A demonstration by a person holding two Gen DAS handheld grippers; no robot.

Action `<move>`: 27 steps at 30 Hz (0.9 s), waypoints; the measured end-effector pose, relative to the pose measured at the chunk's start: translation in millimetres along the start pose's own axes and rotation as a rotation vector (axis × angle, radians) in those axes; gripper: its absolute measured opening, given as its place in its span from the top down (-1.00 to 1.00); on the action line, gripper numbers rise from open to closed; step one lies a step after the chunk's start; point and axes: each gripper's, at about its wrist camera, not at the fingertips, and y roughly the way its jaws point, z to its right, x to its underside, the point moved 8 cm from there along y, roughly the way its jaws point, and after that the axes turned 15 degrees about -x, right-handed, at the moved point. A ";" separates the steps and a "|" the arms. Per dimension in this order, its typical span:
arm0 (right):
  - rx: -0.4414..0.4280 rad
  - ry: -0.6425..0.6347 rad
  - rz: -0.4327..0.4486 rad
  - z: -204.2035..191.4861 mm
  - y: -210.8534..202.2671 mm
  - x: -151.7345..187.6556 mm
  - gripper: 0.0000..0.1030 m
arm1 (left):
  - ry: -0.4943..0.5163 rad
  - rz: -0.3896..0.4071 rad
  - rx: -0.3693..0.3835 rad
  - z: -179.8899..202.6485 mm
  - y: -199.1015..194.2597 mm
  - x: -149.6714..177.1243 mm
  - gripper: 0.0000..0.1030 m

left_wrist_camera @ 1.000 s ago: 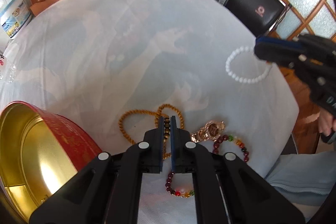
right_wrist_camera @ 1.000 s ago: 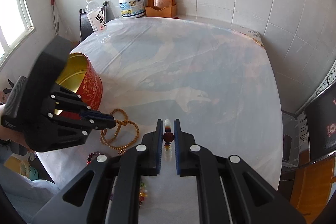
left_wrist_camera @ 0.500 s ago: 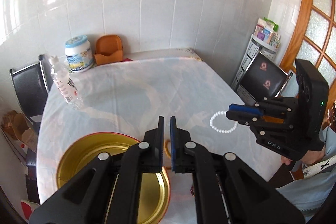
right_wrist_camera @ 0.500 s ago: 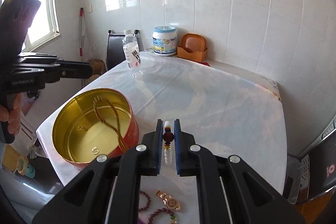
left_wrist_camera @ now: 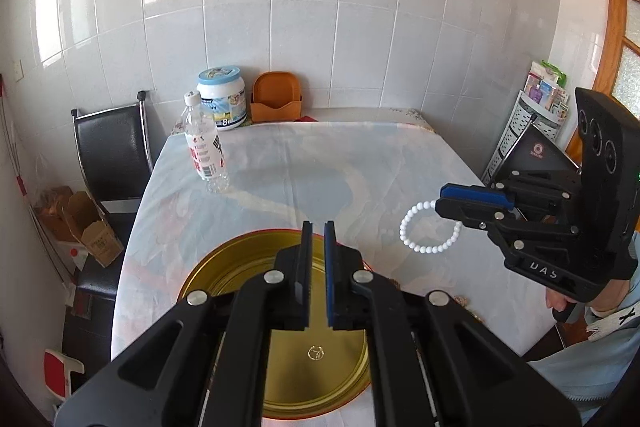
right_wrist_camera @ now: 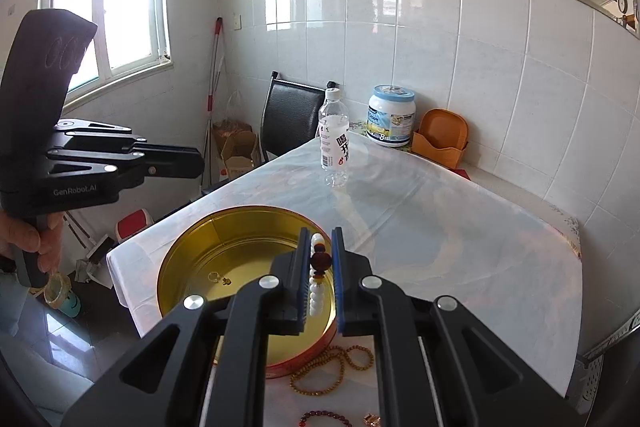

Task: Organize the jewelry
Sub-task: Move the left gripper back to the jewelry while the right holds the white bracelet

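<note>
Jewelry is split between my two claws, the tin and the table. My right claw (right_wrist_camera: 320, 259) pinches a white bead bracelet (left_wrist_camera: 428, 231) at its dark red bead, and the loop hangs free below the fingers, above the table (left_wrist_camera: 320, 167) and just to the right of the tin (left_wrist_camera: 320, 367). In the right wrist view the white beads run down between the two fingers, with the tin's gold floor directly below and ahead of them.

My left claw (left_wrist_camera: 316, 267) hovers over the open tin with its fingers nearly pressed together, a narrow slit between them and nothing in it. A small gold piece (right_wrist_camera: 220, 279) lies on the tin's floor, though I cannot tell what it is.

Just behind the right claw's tips, beside the tin's red wall, a brown bead necklace (right_wrist_camera: 332, 367) lies in loops on the table. Nearer still to me sit a dark red bracelet (right_wrist_camera: 324, 417) and a gold watch (right_wrist_camera: 372, 419), both partly cut off at the edge of view.

Far ahead of both claws a water bottle (left_wrist_camera: 204, 151) stands upright on the table.
</note>
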 end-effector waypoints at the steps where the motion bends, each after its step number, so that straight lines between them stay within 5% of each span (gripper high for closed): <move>1: -0.001 0.000 -0.005 -1.6 2.0 1.5 0.78 | 0.001 -0.007 0.004 -0.1 1.0 4.6 0.89; 10: 0.030 0.061 -0.060 16.1 5.1 35.7 0.78 | 0.135 -0.068 0.136 58.8 17.9 41.7 0.78; 11: 0.040 0.069 -0.066 20.1 3.0 40.8 0.78 | 0.164 -0.075 0.155 70.6 19.7 47.6 0.62; 13: 0.062 0.087 -0.078 30.6 -2.6 52.7 0.78 | 0.210 -0.094 0.179 93.9 24.4 60.4 -0.63; 17: 0.110 0.130 -0.103 53.5 -16.9 78.3 0.77 | 0.279 -0.120 0.280 140.6 33.7 81.2 -0.64; 27: 0.185 0.227 -0.122 98.9 -51.5 119.8 0.78 | 0.389 -0.282 0.311 210.5 90.9 126.7 -0.64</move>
